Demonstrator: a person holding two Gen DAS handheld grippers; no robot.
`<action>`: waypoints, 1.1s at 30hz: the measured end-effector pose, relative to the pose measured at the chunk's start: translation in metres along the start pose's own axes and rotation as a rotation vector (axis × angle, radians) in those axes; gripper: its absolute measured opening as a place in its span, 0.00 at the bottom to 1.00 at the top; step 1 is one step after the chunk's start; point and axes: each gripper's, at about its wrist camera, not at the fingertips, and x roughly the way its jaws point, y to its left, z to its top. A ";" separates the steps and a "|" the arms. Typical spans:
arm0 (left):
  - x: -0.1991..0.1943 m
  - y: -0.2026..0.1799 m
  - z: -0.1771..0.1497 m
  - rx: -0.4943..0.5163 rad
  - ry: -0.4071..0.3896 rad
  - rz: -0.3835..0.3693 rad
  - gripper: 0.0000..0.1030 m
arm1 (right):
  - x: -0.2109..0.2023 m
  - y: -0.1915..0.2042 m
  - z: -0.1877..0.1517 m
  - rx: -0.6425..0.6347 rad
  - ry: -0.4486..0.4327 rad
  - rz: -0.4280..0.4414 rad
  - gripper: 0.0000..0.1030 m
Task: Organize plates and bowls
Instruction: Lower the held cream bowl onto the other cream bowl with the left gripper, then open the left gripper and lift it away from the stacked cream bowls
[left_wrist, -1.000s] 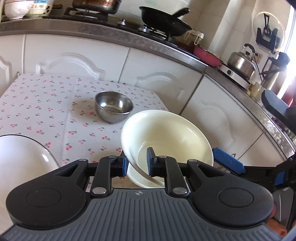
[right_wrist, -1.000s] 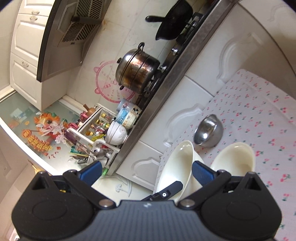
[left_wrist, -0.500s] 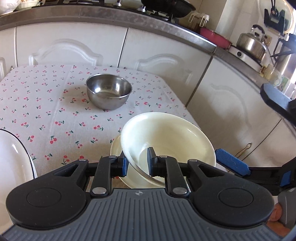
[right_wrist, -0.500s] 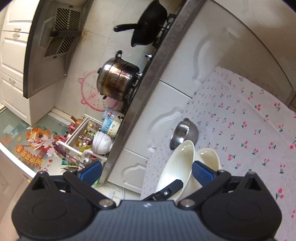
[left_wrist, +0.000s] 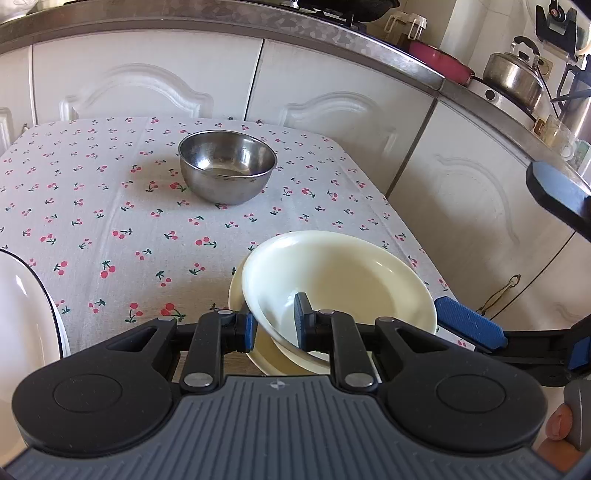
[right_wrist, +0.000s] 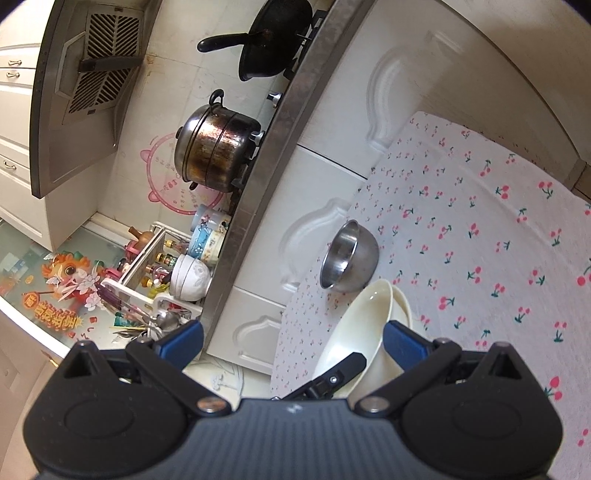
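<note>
Left gripper (left_wrist: 274, 326) pinches the near rim of a cream bowl (left_wrist: 343, 280), which tilts over a second cream dish (left_wrist: 236, 295) lying under it near the table's front corner; right gripper (right_wrist: 291, 341) spread wide, nothing between its pads, the blue fingertips (left_wrist: 469, 326) just beside the bowl's right edge. Further back on the cherry-print tablecloth (left_wrist: 92, 206) a steel bowl (left_wrist: 228, 171) stands alone, well apart from the cream pair, a white plate edge (left_wrist: 26, 314) at far left. Behind: white cabinet doors (left_wrist: 147, 81), kettle (left_wrist: 513, 75) on the counter.
</note>
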 end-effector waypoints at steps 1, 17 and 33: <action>0.001 0.001 0.000 0.000 0.001 0.000 0.18 | 0.000 0.000 0.000 0.000 0.001 -0.001 1.00; -0.017 0.011 -0.003 -0.066 -0.020 -0.049 0.53 | -0.006 0.010 -0.007 -0.021 0.011 -0.034 1.00; -0.069 0.023 -0.022 -0.059 -0.069 -0.042 0.86 | -0.031 0.028 -0.017 -0.038 -0.047 -0.078 1.00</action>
